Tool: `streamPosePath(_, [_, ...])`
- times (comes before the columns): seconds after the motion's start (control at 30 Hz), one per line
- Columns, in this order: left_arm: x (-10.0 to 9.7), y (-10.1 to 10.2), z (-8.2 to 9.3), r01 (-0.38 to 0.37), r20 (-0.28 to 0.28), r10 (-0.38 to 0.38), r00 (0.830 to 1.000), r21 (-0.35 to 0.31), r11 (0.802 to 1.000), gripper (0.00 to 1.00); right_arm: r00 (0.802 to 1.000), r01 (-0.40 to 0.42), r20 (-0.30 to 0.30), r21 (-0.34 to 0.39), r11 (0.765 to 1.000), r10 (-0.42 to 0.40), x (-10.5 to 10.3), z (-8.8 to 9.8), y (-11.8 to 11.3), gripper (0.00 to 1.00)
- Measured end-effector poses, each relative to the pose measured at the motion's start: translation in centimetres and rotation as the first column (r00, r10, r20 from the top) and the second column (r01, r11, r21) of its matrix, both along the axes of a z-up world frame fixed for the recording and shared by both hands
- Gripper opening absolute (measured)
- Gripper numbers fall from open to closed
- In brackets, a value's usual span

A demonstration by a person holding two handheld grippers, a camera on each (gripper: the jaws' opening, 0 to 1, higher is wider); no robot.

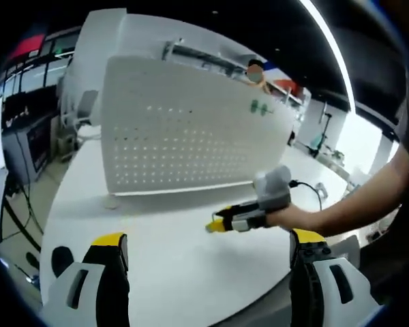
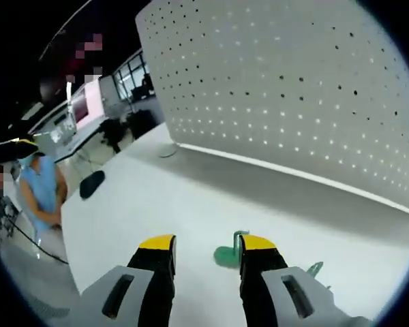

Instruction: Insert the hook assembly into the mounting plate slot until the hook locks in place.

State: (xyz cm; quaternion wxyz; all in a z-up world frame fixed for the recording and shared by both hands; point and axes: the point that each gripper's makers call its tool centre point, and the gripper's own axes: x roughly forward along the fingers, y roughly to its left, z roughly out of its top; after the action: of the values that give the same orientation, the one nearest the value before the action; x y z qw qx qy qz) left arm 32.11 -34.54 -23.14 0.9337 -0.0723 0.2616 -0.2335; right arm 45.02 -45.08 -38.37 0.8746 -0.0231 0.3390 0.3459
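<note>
You are at the pickup step: your right gripper (image 2: 208, 255) hovers with fingers apart over the green hook (image 2: 226, 255) lying on the white surface (image 2: 191, 197) against its right finger, your left gripper (image 1: 208, 252) waits wide, and the pegboard (image 2: 293, 88) stands ahead, so close on the hook next.

- No text, label, brand, number or sign can be read on anything ahead of the fingers, in the left gripper view or the right gripper view.
</note>
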Motion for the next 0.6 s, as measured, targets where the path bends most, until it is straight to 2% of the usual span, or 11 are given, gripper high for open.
streamPosePath(0.27, [0.2, 0.4, -0.4, -0.015, -0.009, 0.015, 1.000, -0.003, 1.000, 1.00, 1.000, 0.006, -0.026, -0.005, 1.000, -0.006, 1.1, -0.6, 0.4, 0.35])
streamPosePath(0.47, [0.2, 0.8, -0.4, -0.031, -0.012, 0.031, 0.999, -0.006, 0.999, 0.99, 0.999, -0.016, -0.031, -0.033, 0.999, 0.015, 1.7, -1.1, 0.7, 0.28])
streamPosePath(0.6, [0.1, 1.0, -0.5, -0.042, -0.016, 0.042, 0.999, -0.008, 0.999, 0.99, 0.999, -0.016, -0.036, -0.042, 0.999, 0.015, 2.1, -1.3, 0.7, 0.19])
